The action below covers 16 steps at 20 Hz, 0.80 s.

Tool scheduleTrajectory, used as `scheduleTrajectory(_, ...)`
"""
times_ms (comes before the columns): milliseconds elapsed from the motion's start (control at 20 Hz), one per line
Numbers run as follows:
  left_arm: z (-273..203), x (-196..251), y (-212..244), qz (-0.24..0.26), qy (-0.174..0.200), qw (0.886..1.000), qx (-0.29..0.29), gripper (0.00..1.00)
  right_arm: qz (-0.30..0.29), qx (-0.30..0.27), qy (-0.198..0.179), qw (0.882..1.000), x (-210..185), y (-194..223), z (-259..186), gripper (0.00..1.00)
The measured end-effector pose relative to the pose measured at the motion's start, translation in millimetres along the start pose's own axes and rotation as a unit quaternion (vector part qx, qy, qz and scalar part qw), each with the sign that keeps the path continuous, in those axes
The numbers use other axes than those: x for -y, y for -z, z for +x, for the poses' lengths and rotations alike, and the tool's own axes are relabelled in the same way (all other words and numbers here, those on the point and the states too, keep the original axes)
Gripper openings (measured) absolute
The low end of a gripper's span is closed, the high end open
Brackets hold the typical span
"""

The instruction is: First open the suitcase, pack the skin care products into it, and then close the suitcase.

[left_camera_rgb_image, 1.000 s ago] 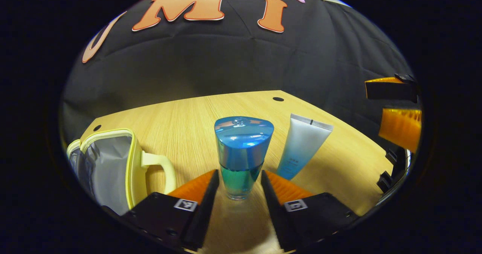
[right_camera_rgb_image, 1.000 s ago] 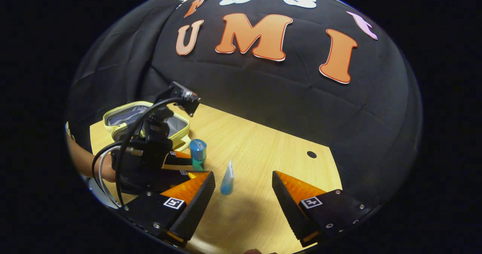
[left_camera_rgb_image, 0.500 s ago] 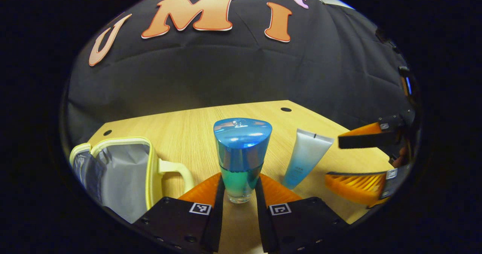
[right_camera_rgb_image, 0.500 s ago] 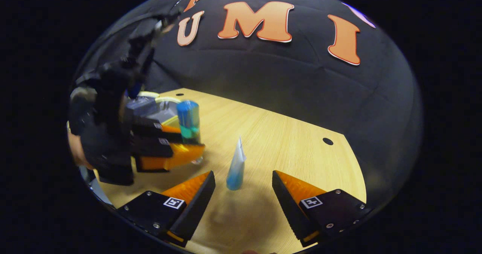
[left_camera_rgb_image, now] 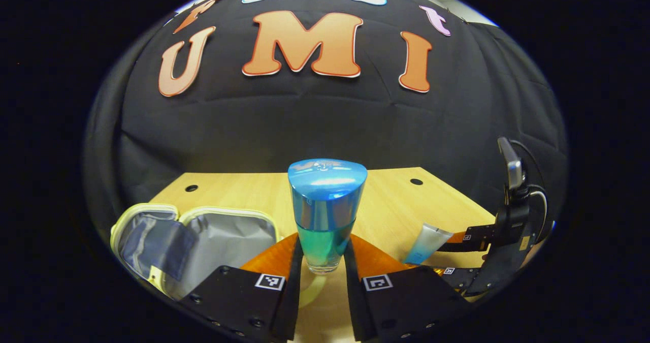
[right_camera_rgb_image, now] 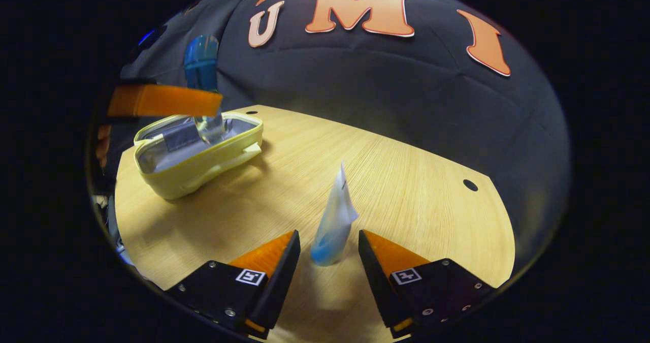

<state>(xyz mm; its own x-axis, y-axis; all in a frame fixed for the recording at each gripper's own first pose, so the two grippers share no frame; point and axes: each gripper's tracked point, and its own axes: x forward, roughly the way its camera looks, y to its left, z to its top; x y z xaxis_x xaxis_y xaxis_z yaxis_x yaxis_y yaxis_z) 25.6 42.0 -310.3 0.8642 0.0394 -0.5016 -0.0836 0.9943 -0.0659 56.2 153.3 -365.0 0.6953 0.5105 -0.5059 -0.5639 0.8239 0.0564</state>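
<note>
A bottle (left_camera_rgb_image: 325, 206) with a blue cap and teal liquid is clamped upright in my left gripper (left_camera_rgb_image: 324, 261), clear of the table. In the right gripper view the bottle (right_camera_rgb_image: 200, 63) hangs above the open pale-yellow suitcase (right_camera_rgb_image: 203, 160), whose grey lining shows. The suitcase (left_camera_rgb_image: 203, 241) lies low on the left in the left gripper view. A white-and-blue tube (right_camera_rgb_image: 335, 216) stands cap down on the table between the fingers of my right gripper (right_camera_rgb_image: 329, 241). That gripper is open, with a small gap on each side of the tube.
The wooden table (right_camera_rgb_image: 416, 190) has a round hole (right_camera_rgb_image: 470, 185) near its far right edge and another (left_camera_rgb_image: 191, 188) at its far left. The black cloth wall rises right behind the table.
My left gripper has lifted the bottle off the table and carried it over the suitcase. My right gripper has come up around the tube and its fingers have narrowed.
</note>
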Motion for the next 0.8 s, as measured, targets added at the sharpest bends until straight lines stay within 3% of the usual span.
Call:
scheduleTrajectory(50, -6.4, -10.3, -1.4, 0.001, -0.009, 1.000, -0.003, 0.41, -0.002, 0.002, 0.006, 1.000, 1.5, -1.2, 0.1, 0.73)
scheduleTrajectory(150, -18.3, -29.4, -6.8, 0.005, -0.027, 1.000, -0.007, 0.43, 0.014, -0.002, 0.001, 1.000, -3.8, -2.3, -0.2, 0.41)
scheduleTrajectory(250, -26.9, -47.9, -13.0, 0.005, -0.040, 0.999, -0.011, 0.41, 0.018, -0.007, -0.009, 1.000, -15.5, -7.0, -5.2, 0.40)
scheduleTrajectory(300, -31.0, -54.6, -15.8, 0.004, -0.042, 0.999, -0.011, 0.43, 0.013, -0.009, -0.011, 1.000, -19.5, -11.8, -8.4, 0.34)
scheduleTrajectory(350, -35.3, -61.4, -20.5, 0.003, -0.047, 0.999, -0.010, 0.41, 0.011, -0.010, -0.012, 1.000, -23.9, -17.3, -12.7, 0.37)
scheduleTrajectory(800, -57.0, -126.0, -38.8, 0.000, -0.040, 0.999, -0.036, 0.41, 0.016, 0.023, 0.000, 1.000, -59.4, -104.1, -58.6, 0.37)
